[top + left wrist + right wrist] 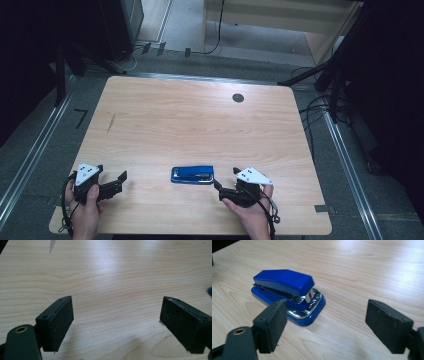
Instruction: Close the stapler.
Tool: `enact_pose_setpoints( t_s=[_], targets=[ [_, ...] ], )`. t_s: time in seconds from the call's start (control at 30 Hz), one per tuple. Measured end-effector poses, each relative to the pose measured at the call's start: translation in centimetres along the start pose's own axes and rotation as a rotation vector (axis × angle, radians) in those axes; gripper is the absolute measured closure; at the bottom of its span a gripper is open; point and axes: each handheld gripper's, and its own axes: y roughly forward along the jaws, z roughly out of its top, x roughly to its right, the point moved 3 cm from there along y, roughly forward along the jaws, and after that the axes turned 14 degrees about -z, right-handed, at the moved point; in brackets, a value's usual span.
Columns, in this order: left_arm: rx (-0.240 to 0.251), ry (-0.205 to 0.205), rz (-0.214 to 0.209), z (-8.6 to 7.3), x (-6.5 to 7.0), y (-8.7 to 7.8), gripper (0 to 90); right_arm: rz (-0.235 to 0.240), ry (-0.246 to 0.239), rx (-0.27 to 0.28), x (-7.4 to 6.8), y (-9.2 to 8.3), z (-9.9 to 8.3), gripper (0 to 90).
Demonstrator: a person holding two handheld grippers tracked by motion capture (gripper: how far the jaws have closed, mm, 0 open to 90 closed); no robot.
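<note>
The wooden table [200,120] spreads wide, with a dark round grommet hole [238,97] near its far edge and a grey streak [110,123] toward the left. At the near edge lies the blue stapler [192,174], flat on the wood between both hands, well nearer the right one. The right gripper [226,186] sits just beside it, jaws wide apart and holding nothing. The left gripper [117,182] rests well apart from the stapler, jaws spread too, only bare wood between them. The right gripper view gives what the high view cannot: the stapler's [287,293] chrome base plate and a small white label at its nose, its marking too blurred to read. The left gripper view catches just a blue sliver [209,291] at its right edge.
</note>
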Motion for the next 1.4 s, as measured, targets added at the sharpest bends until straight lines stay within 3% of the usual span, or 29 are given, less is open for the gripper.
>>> enact_pose_setpoints(
  t_s=[0.1, 1.4],
  targets=[
    [0.002, -0.003, 0.002, 0.0, 0.0, 0.0, 11.8, -0.017, -0.019, 0.018, 0.6, -0.5, 0.0, 13.1],
    [-0.010, 0.008, 0.008, 0.0, 0.0, 0.1, 11.6, -0.197, 0.101, 0.026, 10.7, -4.7, -2.0, 13.0]
  ],
)
